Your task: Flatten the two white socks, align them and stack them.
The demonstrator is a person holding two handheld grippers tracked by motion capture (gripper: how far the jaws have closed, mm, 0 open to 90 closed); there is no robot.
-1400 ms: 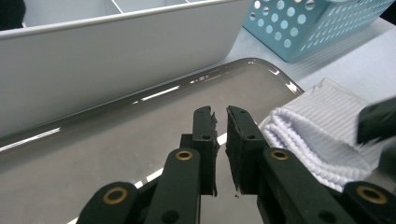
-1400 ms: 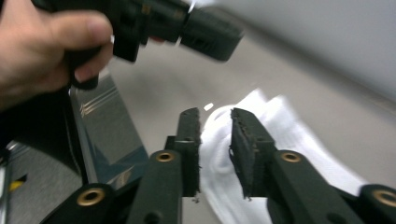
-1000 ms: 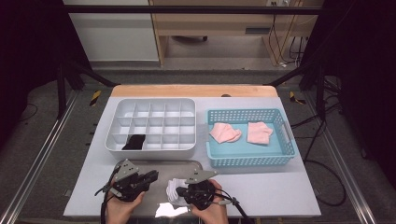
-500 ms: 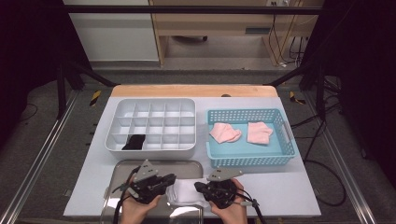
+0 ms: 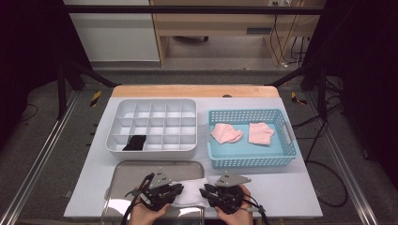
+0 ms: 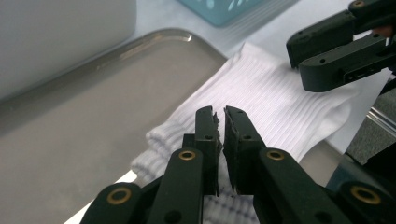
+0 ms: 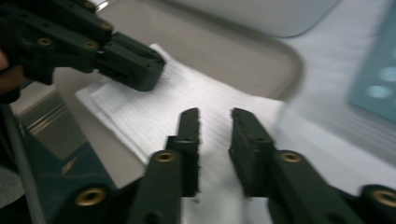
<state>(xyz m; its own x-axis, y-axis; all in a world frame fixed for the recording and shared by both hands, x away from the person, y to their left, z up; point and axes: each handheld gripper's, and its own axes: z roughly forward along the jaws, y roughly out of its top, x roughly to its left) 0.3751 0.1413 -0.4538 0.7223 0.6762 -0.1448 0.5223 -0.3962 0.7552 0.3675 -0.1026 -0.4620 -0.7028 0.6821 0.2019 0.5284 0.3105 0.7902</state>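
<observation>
The white ribbed sock (image 6: 261,98) lies flat across the right edge of the metal tray (image 5: 136,171), half on the table mat (image 5: 291,192), probably so you can fold it from both ends. Your left gripper (image 6: 220,122) has its jaws almost together over the cuff end, with no cloth visibly pinched; your right gripper (image 7: 214,122) stands apart above the sock. The gripper views show the ribbing, while the high view adds the divided organizer (image 5: 155,123) and the blue basket (image 5: 251,159) beyond.

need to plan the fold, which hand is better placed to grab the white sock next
Left, probably. The left gripper has its fingers nearly shut right over the white sock near its cuff on the metal tray. The right gripper hangs open above the other end.
</observation>
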